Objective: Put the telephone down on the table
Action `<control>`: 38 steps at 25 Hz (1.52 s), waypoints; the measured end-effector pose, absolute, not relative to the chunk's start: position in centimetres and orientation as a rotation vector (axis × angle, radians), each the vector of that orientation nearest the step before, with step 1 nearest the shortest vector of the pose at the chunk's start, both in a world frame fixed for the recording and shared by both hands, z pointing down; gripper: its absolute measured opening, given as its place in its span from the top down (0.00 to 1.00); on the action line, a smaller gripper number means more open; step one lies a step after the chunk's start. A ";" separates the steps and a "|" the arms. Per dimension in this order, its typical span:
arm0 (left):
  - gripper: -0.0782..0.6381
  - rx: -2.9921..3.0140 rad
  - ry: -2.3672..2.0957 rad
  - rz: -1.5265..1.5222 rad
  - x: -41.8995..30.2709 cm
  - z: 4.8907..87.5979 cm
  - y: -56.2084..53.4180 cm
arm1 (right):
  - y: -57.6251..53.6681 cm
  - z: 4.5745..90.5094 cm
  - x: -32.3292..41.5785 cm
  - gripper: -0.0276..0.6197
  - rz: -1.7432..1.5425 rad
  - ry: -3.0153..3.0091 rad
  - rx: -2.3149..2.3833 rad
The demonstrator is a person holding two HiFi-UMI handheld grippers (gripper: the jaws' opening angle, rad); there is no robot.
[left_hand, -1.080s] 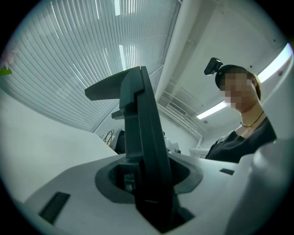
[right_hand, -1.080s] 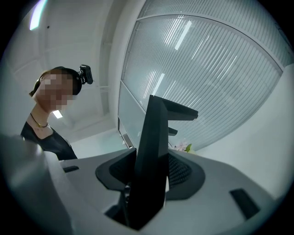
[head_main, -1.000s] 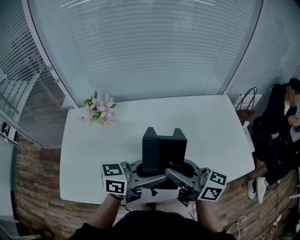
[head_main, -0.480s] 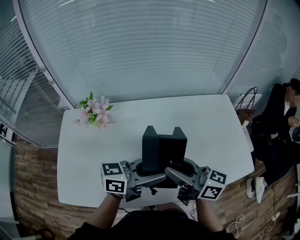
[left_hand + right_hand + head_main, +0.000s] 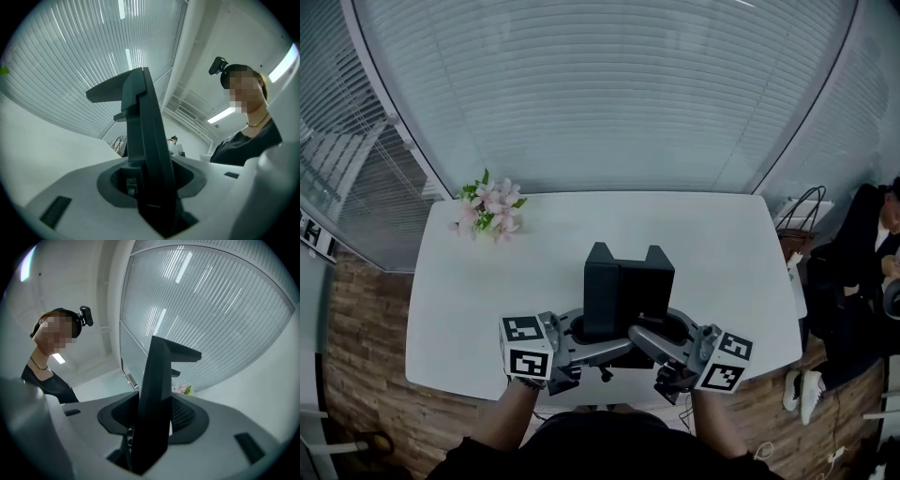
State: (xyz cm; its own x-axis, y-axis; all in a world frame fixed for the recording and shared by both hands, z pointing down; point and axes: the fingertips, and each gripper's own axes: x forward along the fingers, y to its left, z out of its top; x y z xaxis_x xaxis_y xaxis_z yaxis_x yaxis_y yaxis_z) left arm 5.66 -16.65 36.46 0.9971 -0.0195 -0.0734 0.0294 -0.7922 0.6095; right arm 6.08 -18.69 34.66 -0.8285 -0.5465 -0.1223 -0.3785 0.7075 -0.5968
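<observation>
Telephone (image 5: 628, 292), black, upright by front edge of desk (image 5: 722, 253), jaws of left gripper (image 5: 586, 342) and right gripper (image 5: 661, 339) clenched on it, pink flowers (image 5: 490, 208) at far-left corner, bare top between.

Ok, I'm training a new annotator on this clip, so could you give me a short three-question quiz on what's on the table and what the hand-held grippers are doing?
1. True or false: only the left hand-held gripper is clamped on the telephone.
2. Where on the white table do the pink flowers lie? A) far left corner B) near right corner C) centre
3. In one word: on which side of the table, in the head view, is the seated person?

Key: 1 false, the right hand-held gripper grips it too; 2 A; 3 right.
</observation>
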 end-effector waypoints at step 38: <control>0.62 2.369 -0.102 -0.111 6.4 41.3 -17.9 | -20.2 39.7 6.7 0.68 -1.006 2.612 -0.675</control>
State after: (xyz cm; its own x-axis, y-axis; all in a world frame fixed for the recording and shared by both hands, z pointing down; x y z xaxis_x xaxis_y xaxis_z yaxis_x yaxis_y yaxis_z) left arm 6.42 -17.91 41.29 0.9931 -0.1058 -0.0504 -0.0410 -0.7166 0.6963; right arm 6.74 -20.20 39.75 -0.8577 -0.5087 -0.0744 -0.3274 0.6520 -0.6839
